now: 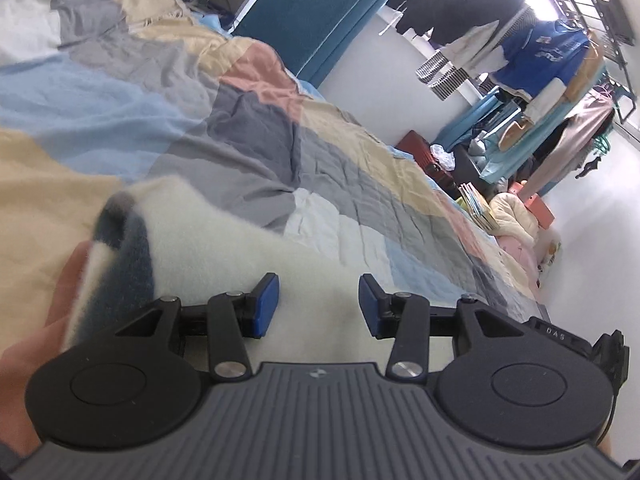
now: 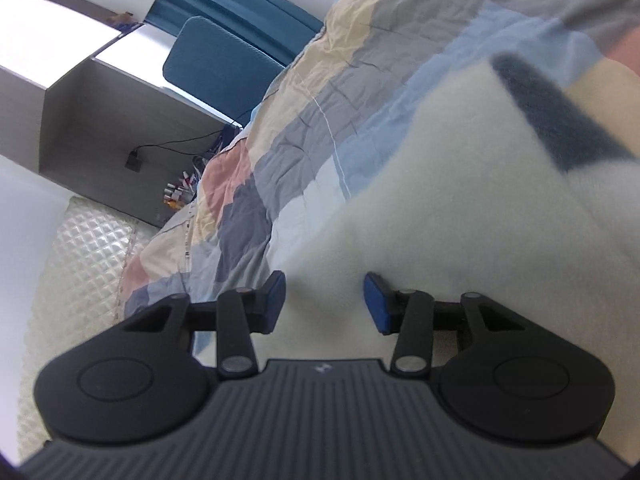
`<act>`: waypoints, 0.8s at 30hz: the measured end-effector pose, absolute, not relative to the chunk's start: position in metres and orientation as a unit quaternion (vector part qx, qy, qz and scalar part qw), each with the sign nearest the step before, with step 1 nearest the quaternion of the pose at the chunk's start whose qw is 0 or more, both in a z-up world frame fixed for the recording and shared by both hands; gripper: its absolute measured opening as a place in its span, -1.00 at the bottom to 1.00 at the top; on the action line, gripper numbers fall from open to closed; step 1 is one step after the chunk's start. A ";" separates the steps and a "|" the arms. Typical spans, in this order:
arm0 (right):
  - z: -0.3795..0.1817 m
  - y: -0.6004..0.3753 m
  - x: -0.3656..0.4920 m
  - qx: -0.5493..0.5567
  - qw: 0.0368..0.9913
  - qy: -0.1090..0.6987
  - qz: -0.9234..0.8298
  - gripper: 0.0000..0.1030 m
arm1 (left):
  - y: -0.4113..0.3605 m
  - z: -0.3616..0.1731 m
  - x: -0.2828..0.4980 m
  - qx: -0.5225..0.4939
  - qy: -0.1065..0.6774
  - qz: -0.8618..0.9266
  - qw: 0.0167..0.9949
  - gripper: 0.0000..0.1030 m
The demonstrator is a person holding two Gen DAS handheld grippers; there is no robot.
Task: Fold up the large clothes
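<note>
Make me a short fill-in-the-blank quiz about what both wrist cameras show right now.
1. The fuzzy white garment carries a dark ____ stripe.
2. It lies on a ____ quilt of blue, grey, cream and pink blocks.
3. In the left wrist view, a blue shirt hangs on a ____ at the far wall.
4. The pads on the left gripper fingers are ____.

Missing words: blue; patchwork; rack; blue

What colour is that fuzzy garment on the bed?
The fuzzy garment is cream-white with a dark blue band, clearest in the right wrist view.

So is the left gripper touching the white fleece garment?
Cannot tell. In the left wrist view the white fleece garment fills the gap behind the left gripper, pads spread, contact unclear.
</note>
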State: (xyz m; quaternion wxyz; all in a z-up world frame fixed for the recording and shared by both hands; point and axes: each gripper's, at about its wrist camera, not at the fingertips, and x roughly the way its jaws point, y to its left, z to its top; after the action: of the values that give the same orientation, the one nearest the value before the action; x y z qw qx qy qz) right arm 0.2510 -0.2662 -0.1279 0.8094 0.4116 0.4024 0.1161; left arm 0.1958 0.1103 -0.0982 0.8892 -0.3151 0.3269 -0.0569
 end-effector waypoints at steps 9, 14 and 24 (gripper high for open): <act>-0.140 -0.250 0.280 0.328 0.851 0.383 0.144 -0.13 | 0.103 -0.118 0.230 -0.266 0.338 -0.054 0.901 -0.03; -0.140 -0.250 0.282 0.319 0.856 0.377 0.150 -0.13 | 0.101 -0.118 0.227 -0.261 0.339 -0.051 0.902 -0.03; -0.117 -0.230 0.258 0.231 0.895 0.356 0.138 -0.10 | 0.096 -0.095 0.200 -0.242 0.333 -0.041 0.910 -0.03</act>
State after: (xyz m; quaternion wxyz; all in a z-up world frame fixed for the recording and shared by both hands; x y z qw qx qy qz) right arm 0.2582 -0.2297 -0.1172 0.8946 0.2311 0.3565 0.1385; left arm 0.1997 0.0956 -0.0952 0.9105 -0.2422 0.3327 -0.0413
